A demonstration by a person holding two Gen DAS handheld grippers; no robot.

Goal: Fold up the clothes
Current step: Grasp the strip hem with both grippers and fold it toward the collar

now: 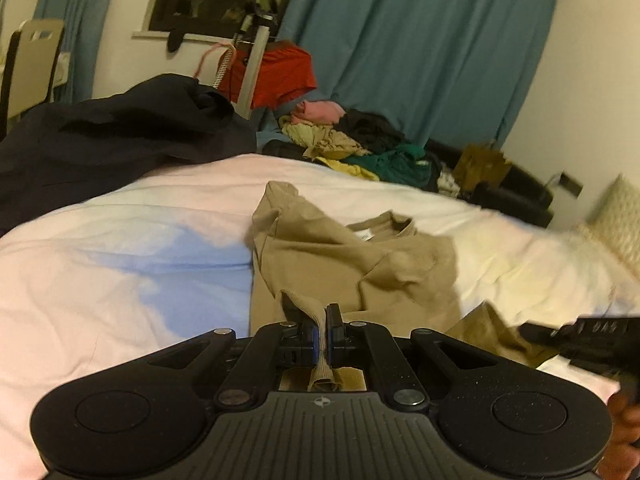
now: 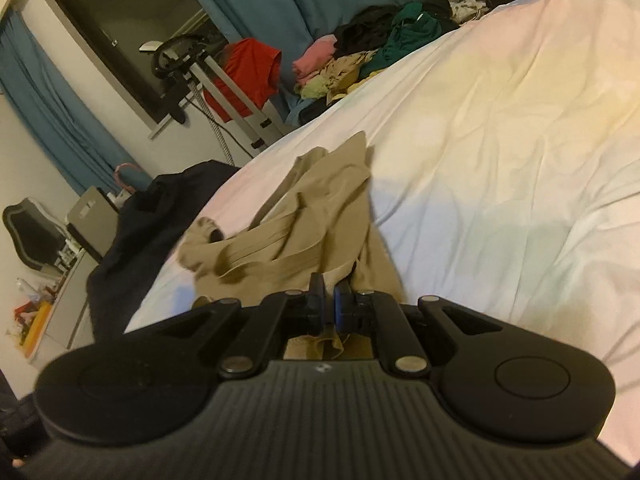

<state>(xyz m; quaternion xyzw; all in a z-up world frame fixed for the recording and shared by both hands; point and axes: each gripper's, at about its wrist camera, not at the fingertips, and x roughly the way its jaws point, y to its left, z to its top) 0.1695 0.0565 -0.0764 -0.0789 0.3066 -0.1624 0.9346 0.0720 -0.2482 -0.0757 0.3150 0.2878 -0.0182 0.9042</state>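
Observation:
A tan sweatshirt (image 1: 340, 256) lies crumpled on the white bed (image 1: 120, 272), collar and label facing up. My left gripper (image 1: 323, 316) is shut on its ribbed hem, with cloth bunched between the fingers. My right gripper (image 2: 329, 296) is shut on another part of the same tan sweatshirt (image 2: 312, 216), whose ribbed cuff sticks out to the left. The right gripper also shows at the right edge of the left wrist view (image 1: 584, 340), low over the bed.
A dark navy garment (image 1: 120, 132) lies on the bed's far left. A pile of mixed clothes (image 1: 352, 140) sits beyond the bed, with a red cloth (image 1: 280, 76) on a stand, teal curtains (image 1: 420, 40) and a window behind.

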